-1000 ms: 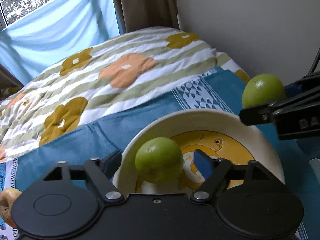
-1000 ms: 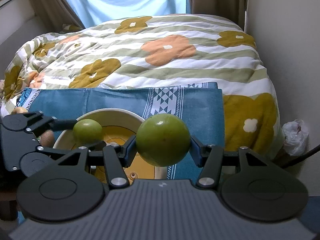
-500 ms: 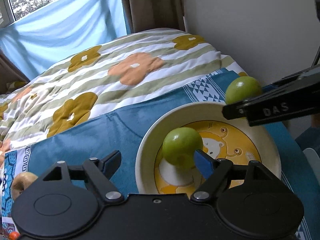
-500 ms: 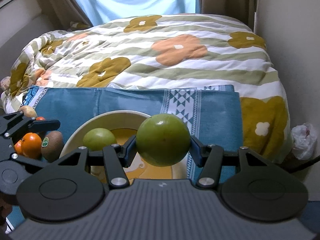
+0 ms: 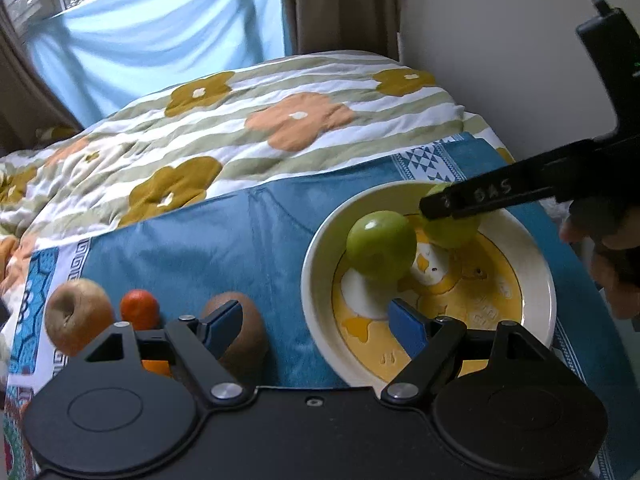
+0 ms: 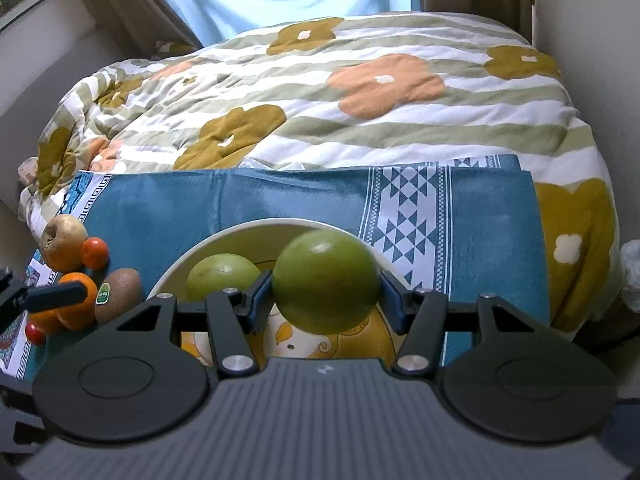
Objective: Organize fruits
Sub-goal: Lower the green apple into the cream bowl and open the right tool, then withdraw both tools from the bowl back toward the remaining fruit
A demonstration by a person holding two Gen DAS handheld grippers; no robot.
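Observation:
A cream bowl (image 5: 312,280) with a yellow cartoon print sits on a blue cloth (image 5: 200,248). One green fruit (image 5: 380,248) lies loose in the bowl. My right gripper (image 6: 325,296) holds a second green fruit (image 6: 326,280) low over the bowl (image 6: 224,232), beside the first green fruit (image 6: 222,280). Its pads still touch the fruit as its jaws begin opening. My left gripper (image 5: 316,320) is open and empty over the bowl's near left rim. Its left finger (image 5: 224,320) stands in front of a kiwi (image 5: 252,340).
Left of the bowl on the cloth lie a brown apple (image 6: 64,242), a small tangerine (image 6: 95,253), an orange (image 6: 76,300), the kiwi (image 6: 118,292) and a tiny red fruit (image 6: 34,334). A flowered quilt (image 6: 320,100) lies beyond. A wall stands to the right.
My left gripper has drawn back and left, leaving its green fruit in the bowl. My right gripper has carried its fruit down into the bowl beside it.

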